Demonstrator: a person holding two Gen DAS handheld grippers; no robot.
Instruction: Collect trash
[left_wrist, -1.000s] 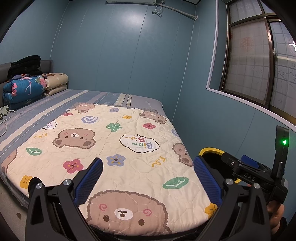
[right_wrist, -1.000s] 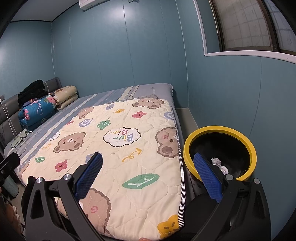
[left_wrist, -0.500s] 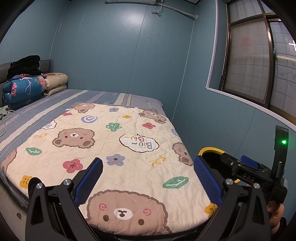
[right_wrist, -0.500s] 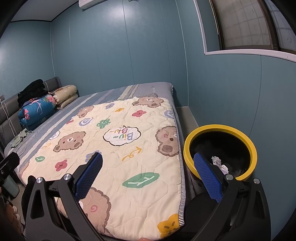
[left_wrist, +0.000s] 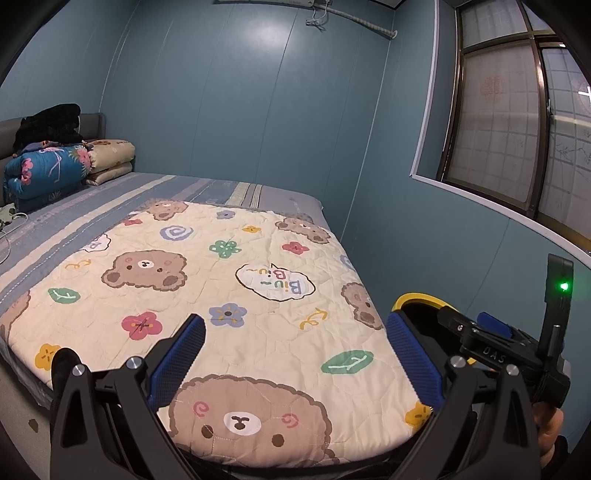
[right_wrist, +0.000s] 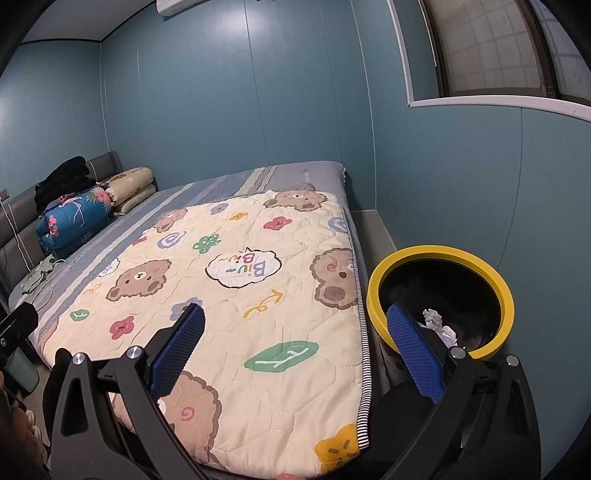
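**Bedroom, both grippers empty**

Blue-walled room, bear quilt (right_wrist: 229, 295) on bed. Left gripper (left_wrist: 295, 362) and right gripper (right_wrist: 295, 350) jaws spread wide, holding nothing. Crumpled paper (right_wrist: 437, 325) lies inside yellow-rimmed bin (right_wrist: 439, 254) beside the bed.

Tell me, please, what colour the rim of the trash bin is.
Yellow: the trash bin has a yellow rim and a black inside, clearest in the right wrist view.

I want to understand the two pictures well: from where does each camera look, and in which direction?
Left wrist: sits on the left claw, faces across the bear quilt; the right claw shows at right.
Right wrist: sits on the right claw, faces the quilt and the yellow-rimmed bin holding crumpled paper.
Shared: quilt, bin, folded bedding.
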